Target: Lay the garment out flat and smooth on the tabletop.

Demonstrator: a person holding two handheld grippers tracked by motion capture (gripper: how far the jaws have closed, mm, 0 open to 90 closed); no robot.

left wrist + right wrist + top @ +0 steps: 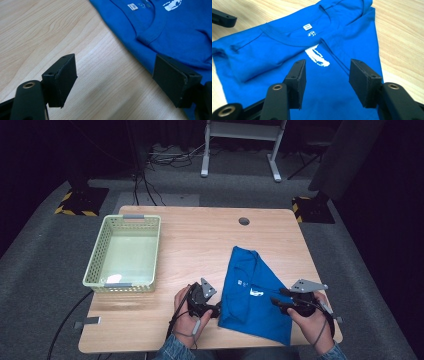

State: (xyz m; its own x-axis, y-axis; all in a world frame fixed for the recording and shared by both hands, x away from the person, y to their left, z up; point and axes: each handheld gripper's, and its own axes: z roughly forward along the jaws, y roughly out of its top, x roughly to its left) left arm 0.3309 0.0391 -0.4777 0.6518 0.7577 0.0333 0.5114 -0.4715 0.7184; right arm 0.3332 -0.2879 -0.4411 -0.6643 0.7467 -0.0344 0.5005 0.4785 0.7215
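A folded blue cotton T-shirt (pixel 252 295) lies at the near right of the wooden table (pixel 200 240), flanked by the left gripper (pixel 113 80) and right gripper (pixel 325 82), jaws wide apart and empty, so a grasp of its edges is probably to be made next.

we see both forearms entering from the bottom of the high view, each hand wrapped around a gripper. the left hand (pixel 184 312) holds the left gripper (pixel 216 309) with its jaws set wide apart and nothing between them. the right hand (pixel 311 317) holds the right gripper (pixel 275 301), jaws likewise parted, empty, pointing toward the left gripper.
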